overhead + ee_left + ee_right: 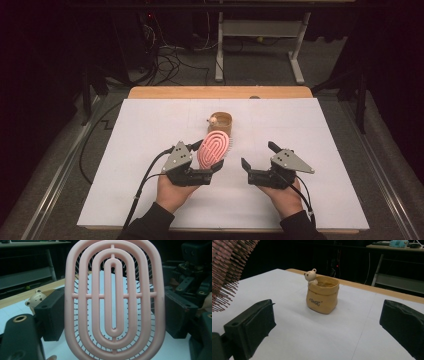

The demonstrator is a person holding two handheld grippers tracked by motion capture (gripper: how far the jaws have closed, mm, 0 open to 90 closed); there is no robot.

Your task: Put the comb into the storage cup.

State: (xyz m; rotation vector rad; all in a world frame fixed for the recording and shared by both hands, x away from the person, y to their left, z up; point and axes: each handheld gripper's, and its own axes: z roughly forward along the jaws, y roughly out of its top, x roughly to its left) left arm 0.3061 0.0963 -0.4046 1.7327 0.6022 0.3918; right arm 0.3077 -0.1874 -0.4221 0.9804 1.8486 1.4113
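Observation:
My left gripper (209,156) is shut on a pink oval hairbrush (215,146), which stands tilted above the white sheet. In the left gripper view its black jaws press on both side edges of the brush (113,302), whose ribbed back faces the camera with the bristles pointing away. A tan sack-shaped cup (220,121) with a small bear on its rim sits just beyond the brush. My right gripper (258,155) hovers to the right, open, with nothing between its fingers. In the right gripper view (325,325) it faces the cup (322,296), and the brush's bristles (227,272) show at the upper left.
A white sheet (150,130) covers the wooden table (165,92). The bear's head (37,298) peeks past the left jaw. Cables (170,60) and a white desk frame (260,30) lie on the floor beyond the far edge.

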